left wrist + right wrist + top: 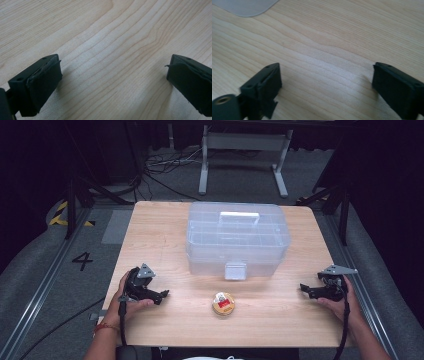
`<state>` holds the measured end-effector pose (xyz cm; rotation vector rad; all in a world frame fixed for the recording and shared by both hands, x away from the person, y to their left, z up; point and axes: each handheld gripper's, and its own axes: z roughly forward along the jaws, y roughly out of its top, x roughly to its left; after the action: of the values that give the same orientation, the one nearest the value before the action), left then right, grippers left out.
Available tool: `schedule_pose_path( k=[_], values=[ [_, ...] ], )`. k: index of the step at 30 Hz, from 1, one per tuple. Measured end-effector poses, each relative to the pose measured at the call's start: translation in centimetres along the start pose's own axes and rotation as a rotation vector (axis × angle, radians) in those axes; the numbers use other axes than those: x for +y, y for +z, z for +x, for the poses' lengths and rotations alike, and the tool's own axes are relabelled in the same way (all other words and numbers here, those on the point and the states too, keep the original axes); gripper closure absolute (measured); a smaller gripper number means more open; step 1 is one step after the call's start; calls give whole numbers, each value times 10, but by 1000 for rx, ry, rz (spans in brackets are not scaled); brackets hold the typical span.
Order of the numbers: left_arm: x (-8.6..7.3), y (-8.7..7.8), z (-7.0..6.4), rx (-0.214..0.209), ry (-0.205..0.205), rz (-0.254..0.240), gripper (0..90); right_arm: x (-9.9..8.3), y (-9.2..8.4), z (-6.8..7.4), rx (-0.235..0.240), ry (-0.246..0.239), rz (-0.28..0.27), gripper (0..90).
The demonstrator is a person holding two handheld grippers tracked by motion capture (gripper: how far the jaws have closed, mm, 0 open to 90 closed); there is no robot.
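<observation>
High view: wooden table with a clear plastic storage box standing far-centre, lid down, white handle on top, latch facing the near edge. A small round tin with a red-and-white label lies near-centre, just in front of the latch and apart from the box. Left gripper rests on the near-left of the table in the person's hand; right gripper on the near-right; both point inward toward the tin. Both sets of jaws stand wide apart, nothing between them (bare wood grain under each). Likely a ready stance, one gripper flanking each side, tin and box within reach.
</observation>
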<state>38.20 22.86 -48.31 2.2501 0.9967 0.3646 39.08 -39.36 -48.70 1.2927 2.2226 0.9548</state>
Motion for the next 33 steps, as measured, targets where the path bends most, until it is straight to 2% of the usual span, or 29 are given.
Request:
schedule_pose_path(
  k=[6,10,12,15,18,19,24,29,33],
  values=[
    [0,1,0,-2,1,-3,0,1,-2,1,14,-22,-3,193],
    [1,0,1,4,7,-1,0,3,-4,4,6,-49,-2,200],
    [1,0,1,5,8,-1,0,5,-7,5,19,-39,-10,200],
    [0,1,0,-1,-1,-4,1,8,-12,7,19,-50,-33,215],
    [1,0,1,6,10,-2,1,12,-17,9,24,-52,-56,230],
    [0,1,0,0,-1,-3,1,13,-19,9,22,-59,-61,232],
    [1,0,1,5,8,-1,1,17,-26,11,24,-67,-90,245],
    [0,1,0,1,-1,-4,1,25,-37,20,24,-99,-132,249],
    [0,1,0,1,-1,-4,1,29,-43,23,28,-105,-150,250]
  ],
)
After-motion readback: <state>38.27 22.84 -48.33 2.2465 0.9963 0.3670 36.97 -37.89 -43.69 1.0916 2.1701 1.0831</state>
